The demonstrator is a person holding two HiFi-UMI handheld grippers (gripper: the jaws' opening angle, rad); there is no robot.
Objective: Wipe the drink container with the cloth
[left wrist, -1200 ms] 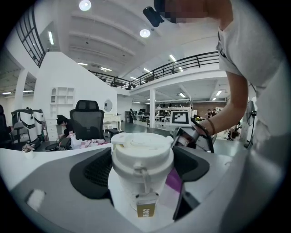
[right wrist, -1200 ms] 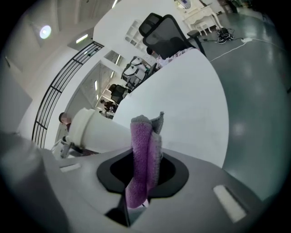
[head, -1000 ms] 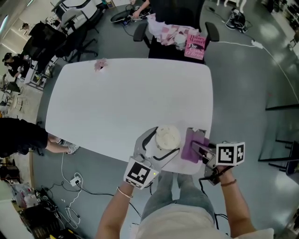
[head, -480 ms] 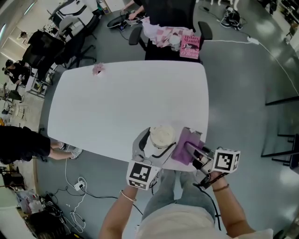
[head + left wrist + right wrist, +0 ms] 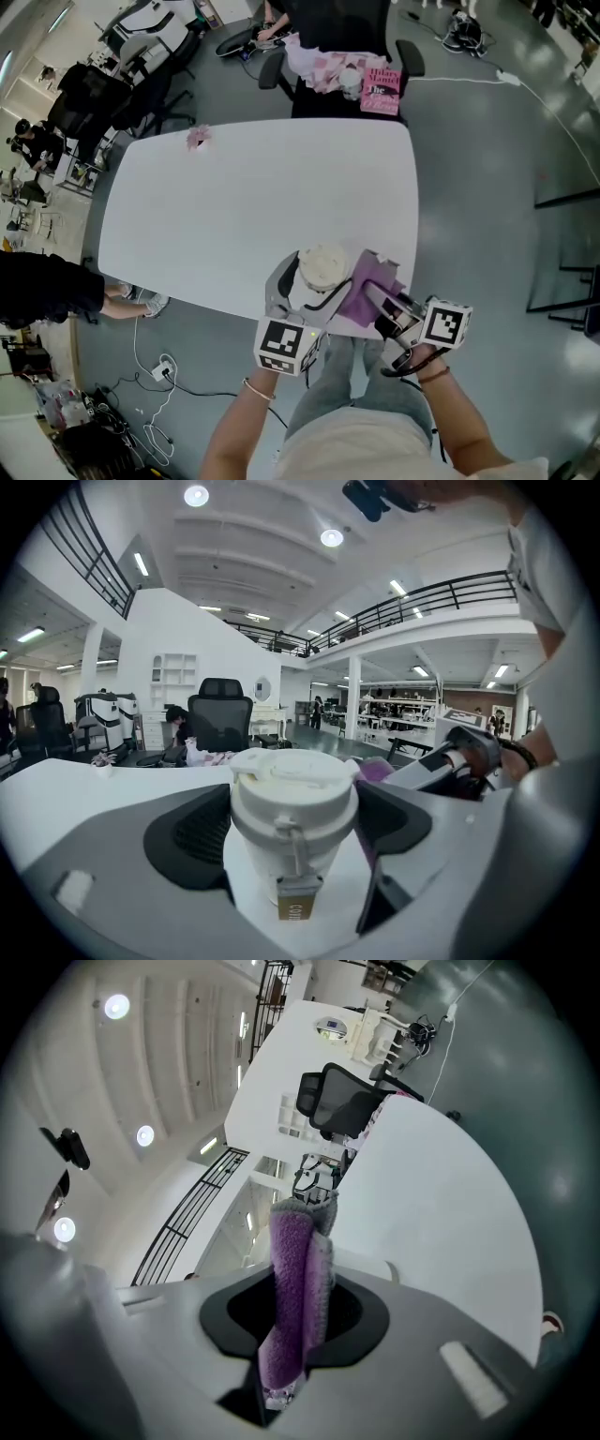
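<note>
**Container clamped, cloth at its right**

Left gripper (image 5: 305,300): fingers set wide, pressing both sides of the drink container (image 5: 323,267), which stands upright at the near edge of the worktop (image 5: 244,197). White and lidded; probably light, smooth and tippy, so best held on the body below the lid. Right gripper (image 5: 389,314): fingers pinching the purple cloth (image 5: 364,289), soft and folded, just beside the container's right side

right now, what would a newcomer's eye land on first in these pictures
A white lidded drink container, at the near edge of the big white table, is clamped between the left gripper's jaws. Just to its right, a bright purple cloth is pinched in the right gripper, the only strong colour up close.
</note>
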